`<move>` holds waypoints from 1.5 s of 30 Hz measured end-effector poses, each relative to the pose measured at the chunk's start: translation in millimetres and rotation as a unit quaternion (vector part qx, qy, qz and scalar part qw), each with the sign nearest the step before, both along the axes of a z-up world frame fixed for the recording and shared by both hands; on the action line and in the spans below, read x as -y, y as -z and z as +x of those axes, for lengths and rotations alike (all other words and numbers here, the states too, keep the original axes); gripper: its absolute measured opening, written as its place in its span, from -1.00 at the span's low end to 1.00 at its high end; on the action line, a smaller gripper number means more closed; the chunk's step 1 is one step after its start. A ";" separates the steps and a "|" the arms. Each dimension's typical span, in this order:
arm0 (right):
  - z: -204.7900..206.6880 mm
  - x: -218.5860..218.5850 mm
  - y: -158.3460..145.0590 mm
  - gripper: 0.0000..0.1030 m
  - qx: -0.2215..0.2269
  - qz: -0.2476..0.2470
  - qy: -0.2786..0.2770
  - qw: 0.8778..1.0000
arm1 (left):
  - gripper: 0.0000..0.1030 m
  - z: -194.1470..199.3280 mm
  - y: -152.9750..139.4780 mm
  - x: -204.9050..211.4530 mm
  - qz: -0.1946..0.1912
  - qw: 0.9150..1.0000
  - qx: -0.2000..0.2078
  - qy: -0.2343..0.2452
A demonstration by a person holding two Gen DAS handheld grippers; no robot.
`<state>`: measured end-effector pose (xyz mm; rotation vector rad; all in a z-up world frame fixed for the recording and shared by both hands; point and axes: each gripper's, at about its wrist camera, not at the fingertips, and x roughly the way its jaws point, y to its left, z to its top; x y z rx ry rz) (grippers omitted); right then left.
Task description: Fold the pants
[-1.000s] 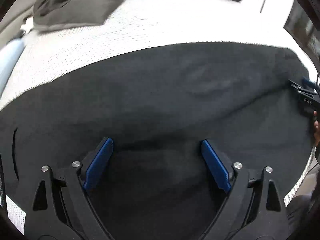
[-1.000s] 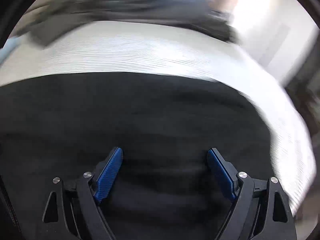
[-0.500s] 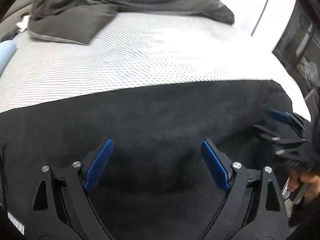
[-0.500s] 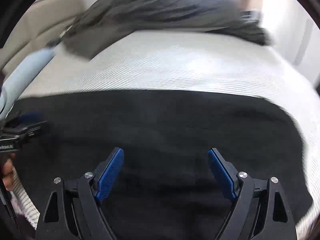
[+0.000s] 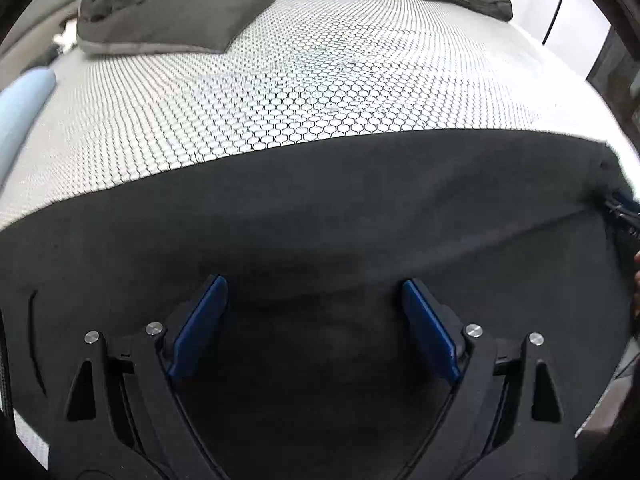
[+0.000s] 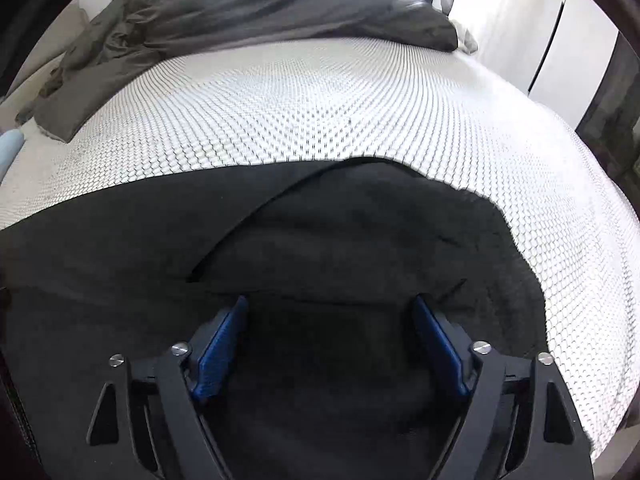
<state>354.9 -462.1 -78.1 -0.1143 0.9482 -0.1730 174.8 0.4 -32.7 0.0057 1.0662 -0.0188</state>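
Black pants (image 5: 320,208) lie spread across the near part of a bed with a white honeycomb-patterned cover (image 5: 304,92). My left gripper (image 5: 316,300) is open and empty, its blue pads just above the flat black cloth. My right gripper (image 6: 330,316) is open and empty over the pants' right end (image 6: 360,232), where a flap of cloth lies folded over with a diagonal edge. The right gripper's tip shows at the far right of the left wrist view (image 5: 626,212), at the edge of the pants.
A crumpled dark grey duvet (image 6: 248,12) lies across the far end of the bed. A light blue roll (image 5: 22,100) sits at the left edge. A white wall and cupboard (image 6: 560,40) stand to the right.
Both grippers have come closer to the pants. The right gripper has swung to the pants' right end, where a folded flap now shows. Both stay open.
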 end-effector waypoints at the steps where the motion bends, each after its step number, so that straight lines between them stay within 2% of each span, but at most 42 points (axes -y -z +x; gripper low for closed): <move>1: -3.8 -8.8 -4.9 0.60 -0.001 -0.025 -0.004 1.000 | 0.71 -0.6 -1.0 2.6 0.006 1.000 0.000 -0.003; 3: -14.0 -29.2 -14.8 0.60 -0.001 -0.057 -0.010 0.998 | 0.68 -7.5 -10.8 11.6 -0.019 1.000 0.008 0.001; 5: -24.3 -59.5 -24.4 0.60 0.013 -0.028 -0.036 0.999 | 0.68 -9.9 -22.2 17.5 -0.049 0.998 0.029 0.016; 6: -4.8 -71.2 -32.3 0.60 0.016 -0.017 -0.052 0.998 | 0.68 -9.0 -25.6 22.6 -0.052 0.998 0.038 0.019; 8: -14.7 -110.5 -23.7 0.60 0.018 -0.013 -0.090 0.996 | 0.68 6.2 -21.4 29.6 -0.048 0.998 0.038 0.021; 9: -12.1 -123.3 -25.1 0.60 0.016 -0.017 -0.106 0.994 | 0.68 10.5 -15.0 32.1 -0.045 0.998 0.026 0.016; 12: -17.9 -206.5 -18.9 0.60 -0.008 -0.030 -0.161 0.986 | 0.69 26.1 5.0 28.3 -0.036 0.999 0.001 -0.006; 14: -16.4 -227.0 -10.9 0.61 -0.016 -0.056 -0.173 0.983 | 0.69 28.8 8.4 21.9 -0.043 0.999 0.004 -0.008; 16: -18.2 -219.3 -11.7 0.62 -0.013 -0.049 -0.161 0.986 | 0.69 27.0 8.2 18.1 -0.048 0.999 0.005 -0.007; 17: -18.2 -205.4 -12.6 0.62 -0.007 -0.064 -0.129 0.989 | 0.69 24.8 8.4 16.8 -0.046 0.999 0.006 -0.004; 20: -23.4 -154.3 -13.4 0.62 0.006 -0.120 0.012 0.993 | 0.70 24.5 8.8 14.0 -0.045 0.999 0.009 0.002; 22: -36.8 -111.4 -18.4 0.62 0.008 -0.118 0.101 0.988 | 0.71 22.8 8.8 13.9 -0.044 0.999 0.009 0.002; 24: -52.3 -90.5 -24.4 0.62 0.007 -0.091 0.143 0.985 | 0.73 20.2 7.8 17.3 -0.038 0.999 0.009 0.001; 25: -62.0 -88.9 -30.5 0.62 0.013 -0.065 0.146 0.987 | 0.73 21.4 7.5 18.3 -0.035 0.999 0.009 -0.001; 28: -88.5 -113.2 -54.6 0.62 0.029 -0.068 0.126 0.989 | 0.71 21.3 -0.1 20.4 -0.047 0.999 0.014 -0.017; 31: -110.0 -160.6 -76.1 0.62 0.044 -0.045 0.034 0.997 | 0.71 12.9 -10.2 38.4 -0.065 0.997 0.031 0.020; 34: -135.0 -219.0 -85.1 0.63 0.027 0.015 -0.074 0.997 | 0.71 11.1 -1.4 55.2 -0.043 0.998 0.013 0.045; 36: -151.6 -247.5 -74.6 0.63 0.007 0.037 -0.113 0.993 | 0.71 4.8 1.4 57.5 -0.030 0.999 0.001 0.036; 38: -163.1 -270.5 -61.3 0.63 -0.021 0.005 -0.123 0.992 | 0.71 -3.0 0.7 41.7 -0.028 0.999 0.000 0.033; 40: -175.5 -267.1 -54.0 0.63 -0.027 -0.017 -0.128 0.991 | 0.72 -13.4 1.6 22.7 -0.012 1.000 0.004 0.026; 42: -187.6 -239.6 -50.1 0.65 -0.032 -0.010 -0.118 0.993 | 0.72 -29.4 4.2 -7.0 0.007 1.000 0.012 0.011; 45: -221.7 -208.4 -45.8 0.67 -0.025 -0.017 -0.079 0.996 | 0.72 -61.1 2.5 -48.8 0.009 1.000 0.025 -0.015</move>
